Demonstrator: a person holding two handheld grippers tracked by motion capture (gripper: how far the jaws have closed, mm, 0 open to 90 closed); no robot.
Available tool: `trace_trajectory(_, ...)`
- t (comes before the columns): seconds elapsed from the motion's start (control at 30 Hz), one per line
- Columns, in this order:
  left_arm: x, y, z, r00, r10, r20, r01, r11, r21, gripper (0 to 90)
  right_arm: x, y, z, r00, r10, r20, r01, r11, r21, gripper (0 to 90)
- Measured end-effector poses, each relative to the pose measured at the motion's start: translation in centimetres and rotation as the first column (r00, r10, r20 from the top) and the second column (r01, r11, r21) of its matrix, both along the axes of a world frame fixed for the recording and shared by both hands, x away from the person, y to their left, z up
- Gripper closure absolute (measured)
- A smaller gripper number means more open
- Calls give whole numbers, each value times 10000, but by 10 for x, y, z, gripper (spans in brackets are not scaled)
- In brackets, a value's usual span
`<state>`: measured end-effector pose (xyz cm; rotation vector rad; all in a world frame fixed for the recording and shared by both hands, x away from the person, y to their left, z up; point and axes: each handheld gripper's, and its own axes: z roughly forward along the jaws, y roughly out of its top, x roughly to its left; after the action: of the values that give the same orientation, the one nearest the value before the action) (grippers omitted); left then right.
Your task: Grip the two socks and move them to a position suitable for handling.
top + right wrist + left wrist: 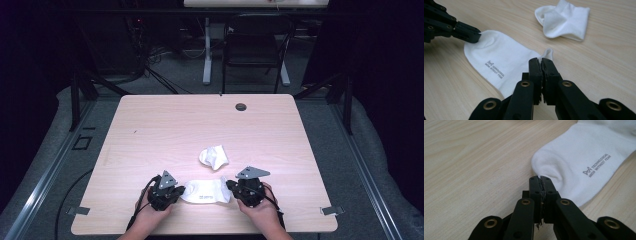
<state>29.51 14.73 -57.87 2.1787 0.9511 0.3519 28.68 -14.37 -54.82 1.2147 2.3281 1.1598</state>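
On the table (150,125), near edge: a flat white sock (206,191) lies stretched between two hand-held grippers, its printed side up.
Left hand-held gripper (540,178): jaws together, pinched on a small fold at the sock's rounded toe end (541,167).
Right hand-held gripper (541,60): jaws together at the opposite end, where a little tab of fabric (548,53) pokes up just past the tips; it appears to be nipped there, though the contact itself is hidden by the jaws.
Second sock (214,157): crumpled and folded over, lying apart from the first, farther up the table.
Handling, as it looks from here: light, limp knit cloth, nothing fragile. It will sag and bunch unless held at two ends, and a thin pinch could slip free under a hard pull.
Best hold: the toe edge and the cuff edge, taking a real fold of fabric, not a single layer.
Writing: a small grey emblem with two lines of capitals on the sole (596,164), the lower seeming to read "WITHOUT FEAR"; the upper line is too soft to read surely.
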Motion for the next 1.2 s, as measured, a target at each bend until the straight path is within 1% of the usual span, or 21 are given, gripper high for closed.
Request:
trace_trajectory(0.1, 0, 0, 0, 10000, 66, -34, -67, 10000, -73, 887, 2, -3, -7, 9994, -111, -316, 108, 9999, -113, 872)
trace_trajectory(0.23, 0, 3, 1, 9999, 8, -119, -9, 10000, -28, 887, 3, -5, -10, 9986, -147, -507, 137, 9997, -210, 872)
trace_trajectory(0.27, -1, 3, 1, 9999, 21, -137, -22, 10000, -38, 887, 3, -6, -11, 9979, -91, -634, 67, 9992, -385, 873)
trace_trajectory(0.33, -2, 4, 1, 9999, 20, -170, -21, 10000, -35, 887, 2, -5, -15, 9977, -169, -657, 124, 9975, -689, 872)
trace_trajectory(0.5, -3, 5, 1, 9996, 35, -267, -36, 10000, -59, 887, 3, -6, -17, 9961, -213, -861, 161, 9980, -609, 873)
trace_trajectory(0.53, -3, 6, 1, 9997, 43, -257, -45, 10000, -65, 887, 3, -6, -18, 9942, -218, -1053, 142, 9972, -730, 872)
trace_trajectory(0.63, -3, 7, 2, 9996, 83, -257, -85, 9999, -95, 881, 3, -6, -20, 9935, -214, -1118, 131, 9971, -744, 867)
trace_trajectory(0.7, -3, 8, 3, 9998, 115, -186, -120, 9996, -268, 848, 3, -6, -18, 9945, -227, -1018, 166, 9980, -606, 849)
trace_trajectory(0.73, -3, 9, 5, 9999, 140, -84, -143, 9992, -375, 792, 2, -8, -12, 9968, -349, -717, 320, 9987, -402, 813)
trace_trajectory(0.77, -3, 10, 7, 9998, 180, 74, -177, 9989, -426, 778, 1, -9, -9, 9976, -454, -532, 439, 9986, -290, 795)
trace_trajectory(0.8, -3, 10, 10, 9996, 215, 208, -204, 9985, -515, 778, 1, -9, -9, 9976, -454, -532, 439, 9986, -290, 795)
trace_trajectory(0.83, -4, 11, 12, 9993, 214, 293, -194, 9976, -671, 765, 1, -9, -7, 9981, -509, -348, 506, 9987, -106, 786)
trace_trajectory(0.87, -5, 10, 16, 9989, 163, 429, -123, 9957, -915, 745, -1, -8, -2, 9990, -439, -42, 440, 9986, 288, 769)
trace_trajectory(0.93, -7, 9, 18, 9981, -66, 605, 130, 9943, -1057, 725, -3, -4, 1, 9996, -199, 176, 190, 9988, 457, 756)
trace_trajectory(0.97, -7, 9, 18, 9981, -66, 605, 130, 9943, -1057, 717, -3, -4, 1, 9996, -199, 176, 190, 9988, 457, 756)
trace_trajectory(1.0, -8, 7, 18, 9974, -225, 680, 289, 9951, -950, 708, -5, 4, -1, 9993, 223, 293, -230, 9994, 258, 745)
trace_trajectory(1.07, -8, 3, 16, 9971, -401, 646, 454, 9955, -836, 696, -5, 7, -2, 9991, 334, 258, -339, 9993, 183, 740)
trace_trajectory(1.1, -8, 0, 12, 9973, -492, 549, 534, 9955, -784, 676, -4, 14, -9, 9985, 526, 122, -523, 9984, -197, 734)
trace_trajectory(1.13, -8, 0, 12, 9973, -492, 549, 534, 9955, -784, 668, -4, 14, -9, 9985, 526, 122, -523, 9984, -197, 734)
trace_trajectory(1.17, -7, -1, 10, 9970, -619, 468, 650, 9955, -686, 668, -3, 16, -11, 9983, 566, 108, -561, 9977, -388, 729)
trace_trajectory(1.2, -7, -3, 7, 9973, -603, 430, 630, 9960, -630, 659, -1, 17, -15, 9984, 563, 55, -559, 9968, -563, 719)
